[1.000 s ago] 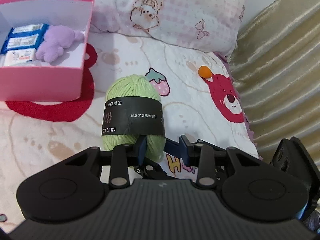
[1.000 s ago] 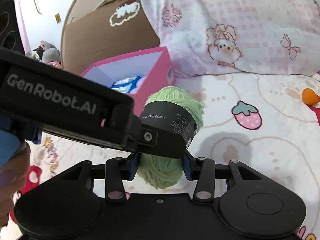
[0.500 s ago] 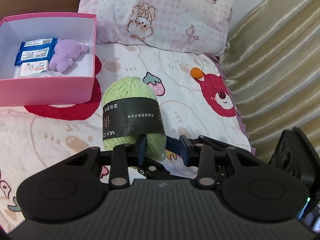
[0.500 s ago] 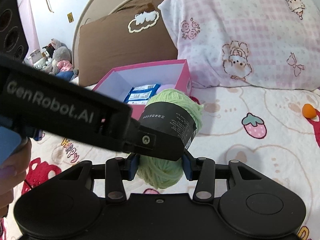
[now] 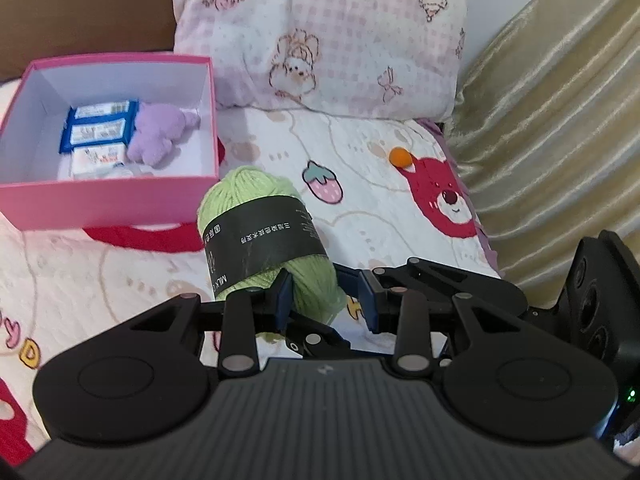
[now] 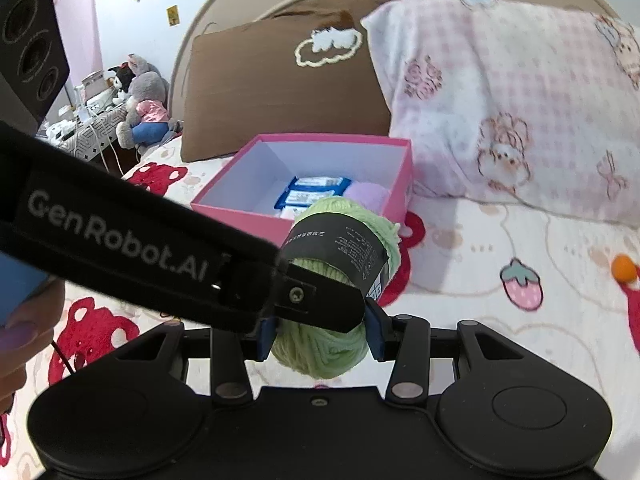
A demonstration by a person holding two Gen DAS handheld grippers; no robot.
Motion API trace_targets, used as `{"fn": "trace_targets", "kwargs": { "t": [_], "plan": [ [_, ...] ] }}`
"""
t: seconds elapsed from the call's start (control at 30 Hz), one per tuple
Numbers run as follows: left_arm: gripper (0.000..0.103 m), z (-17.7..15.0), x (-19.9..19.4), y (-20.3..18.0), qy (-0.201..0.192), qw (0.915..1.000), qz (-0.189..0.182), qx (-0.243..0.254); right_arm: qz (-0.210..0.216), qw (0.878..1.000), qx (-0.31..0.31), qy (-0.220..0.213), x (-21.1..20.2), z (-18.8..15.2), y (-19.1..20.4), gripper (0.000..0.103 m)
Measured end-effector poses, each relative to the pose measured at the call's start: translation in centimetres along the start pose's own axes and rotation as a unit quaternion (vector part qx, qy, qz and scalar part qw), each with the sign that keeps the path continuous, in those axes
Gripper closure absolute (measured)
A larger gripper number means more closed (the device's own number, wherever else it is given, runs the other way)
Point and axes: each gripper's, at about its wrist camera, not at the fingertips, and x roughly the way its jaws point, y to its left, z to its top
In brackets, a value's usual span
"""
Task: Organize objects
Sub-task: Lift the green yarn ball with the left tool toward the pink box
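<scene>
A light green yarn ball [image 5: 256, 196] with a black paper band hangs above the bed, its near end between both grippers. My left gripper [image 5: 325, 300] is shut on its lower end. The right gripper [image 6: 320, 336] is shut on the same yarn ball [image 6: 320, 352]. One left finger [image 6: 316, 304] crosses in front of the ball in the right wrist view. The open pink box [image 5: 108, 204] sits left and beyond, holding blue-and-white packets [image 5: 100, 130] and a purple plush [image 5: 160, 136]. A small orange ball [image 5: 401, 157] lies on the sheet to the right.
A pink checked pillow [image 5: 340, 32] lies behind the box, with a brown pillow [image 6: 280, 92] to its left. A gold curtain [image 5: 560, 120] closes the bed's right side. Plush toys [image 6: 140, 104] sit on a side table far left. A hand [image 6: 24, 340] holds the left gripper.
Both grippers have risen together with the yarn ball held between them. The bed and pink box now lie lower and farther, with more of the box's inside in view.
</scene>
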Motion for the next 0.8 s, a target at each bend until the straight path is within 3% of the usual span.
{"fn": "trace_targets", "kwargs": {
  "t": [0.43, 0.8],
  "plan": [
    [0.069, 2.0, -1.6, 2.4, -0.086, 0.996, 0.02, 0.012, -0.006, 0.999, -0.032, -0.043, 2.0, 3.3, 1.1, 0.054],
    [0.069, 4.8, 0.4, 5.5, -0.102, 0.9938, 0.04, 0.017, -0.009, 0.997, -0.052, -0.058, 5.5, 5.3, 0.7, 0.055]
  ]
}}
